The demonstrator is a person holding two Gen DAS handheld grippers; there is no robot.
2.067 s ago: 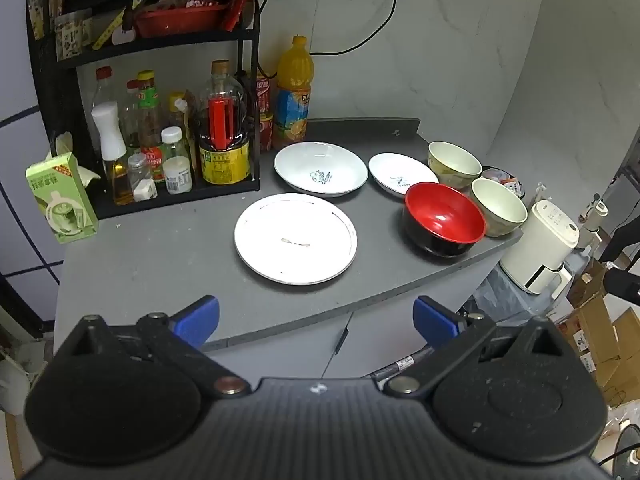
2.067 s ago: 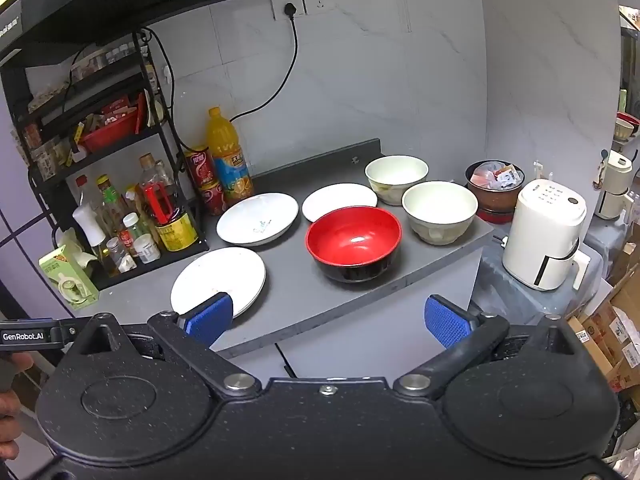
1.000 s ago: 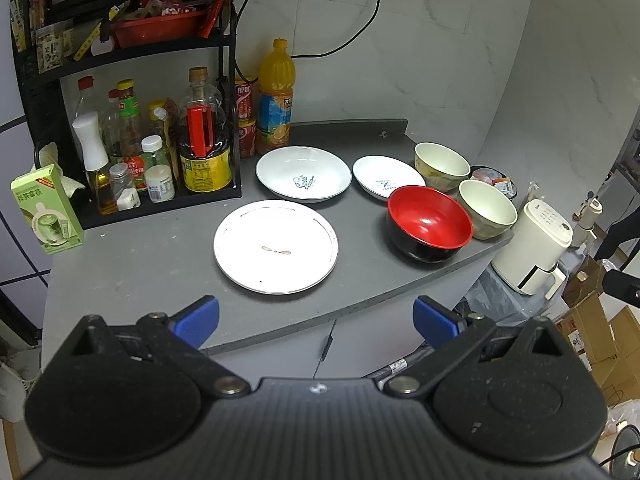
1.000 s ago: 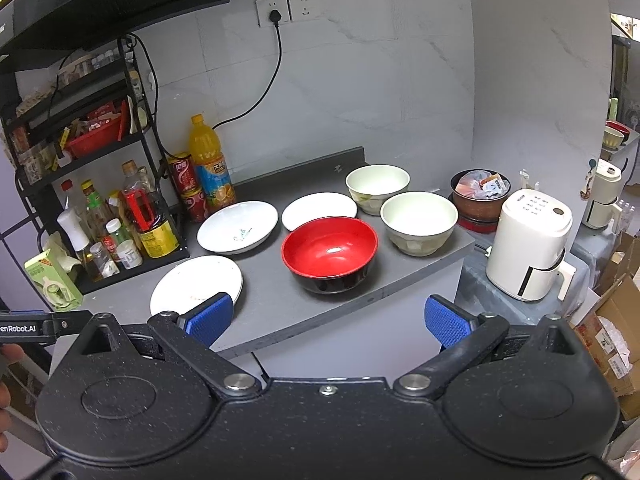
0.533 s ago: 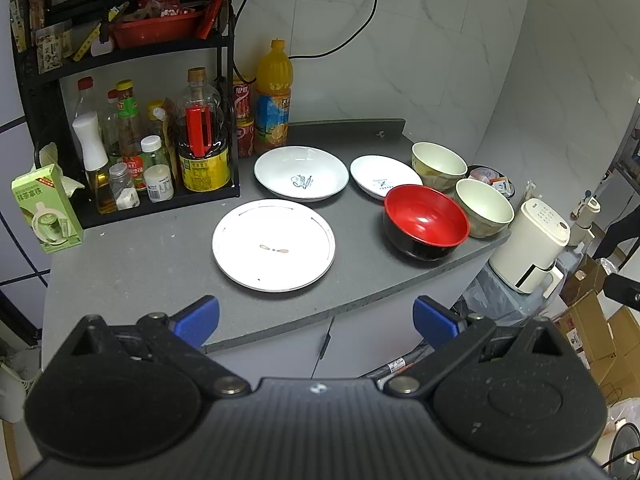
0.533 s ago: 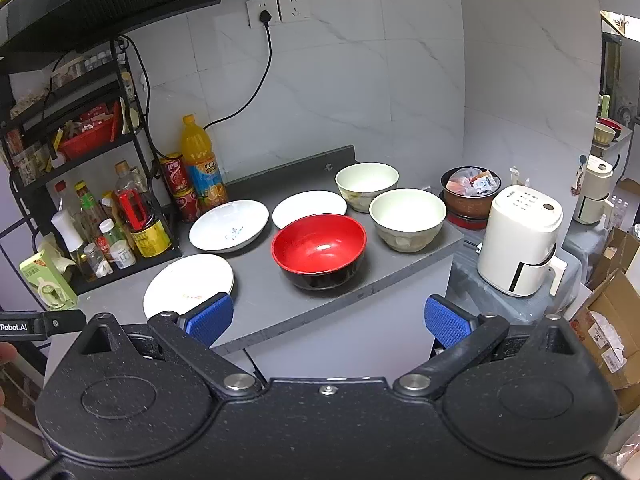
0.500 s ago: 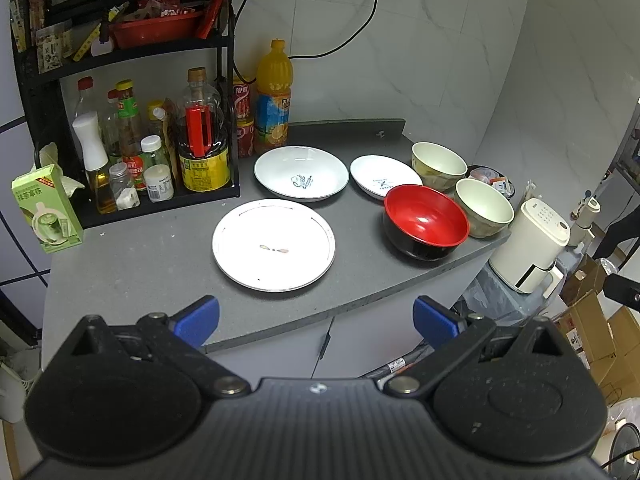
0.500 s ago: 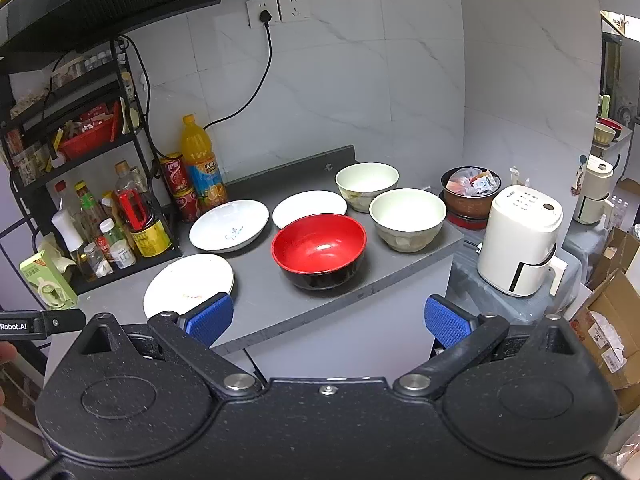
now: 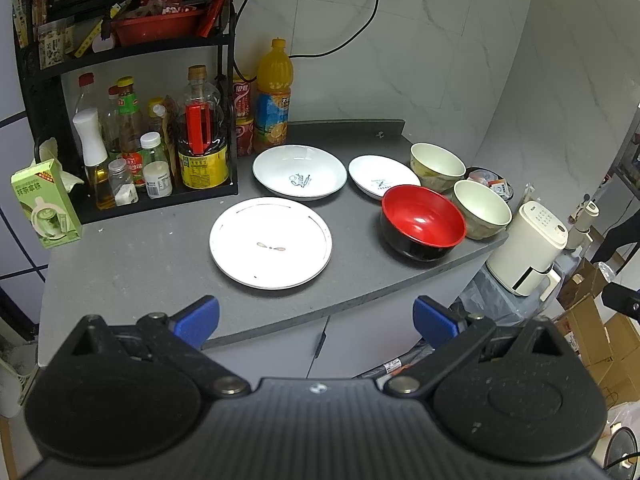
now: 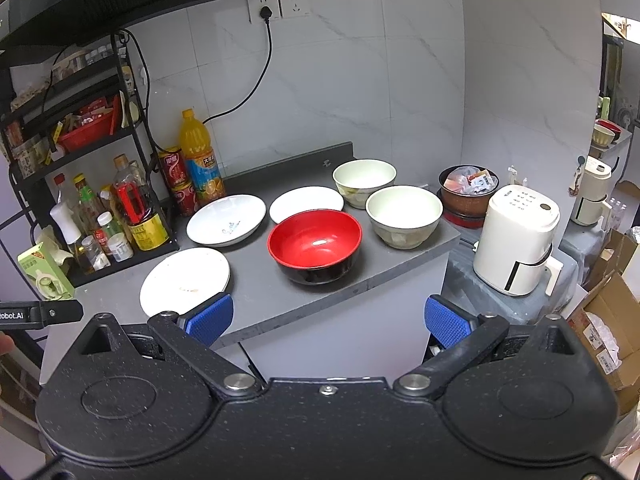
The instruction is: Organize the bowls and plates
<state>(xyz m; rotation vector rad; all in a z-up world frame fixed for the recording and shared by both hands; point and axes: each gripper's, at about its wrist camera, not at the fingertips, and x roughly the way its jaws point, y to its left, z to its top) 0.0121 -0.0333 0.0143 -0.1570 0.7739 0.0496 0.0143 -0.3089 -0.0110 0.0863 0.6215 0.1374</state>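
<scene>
On the grey counter (image 9: 140, 256) lie a flat white plate (image 9: 270, 242) (image 10: 185, 280), a deep white plate (image 9: 299, 171) (image 10: 226, 219) and a small white plate (image 9: 383, 182) (image 10: 306, 204). A red-and-black bowl (image 9: 422, 221) (image 10: 314, 245) stands near the front edge, with two cream bowls (image 9: 437, 160) (image 9: 481, 208) (image 10: 364, 182) (image 10: 404, 215) to its right. My left gripper (image 9: 316, 318) and my right gripper (image 10: 328, 318) hang open in front of the counter, well short of the dishes, with nothing between their blue pads.
A black rack (image 9: 120, 60) of bottles and jars fills the counter's back left, with an orange juice bottle (image 9: 273, 96) and red cans (image 9: 242, 120) beside it. A green carton (image 9: 45, 204) stands far left. A white appliance (image 10: 516, 240) and cardboard boxes (image 10: 608, 320) sit right of the counter.
Both grippers have drawn back a little from the counter over the last two seconds, so the dishes look smaller. The dishes have not moved and both grippers stay open.
</scene>
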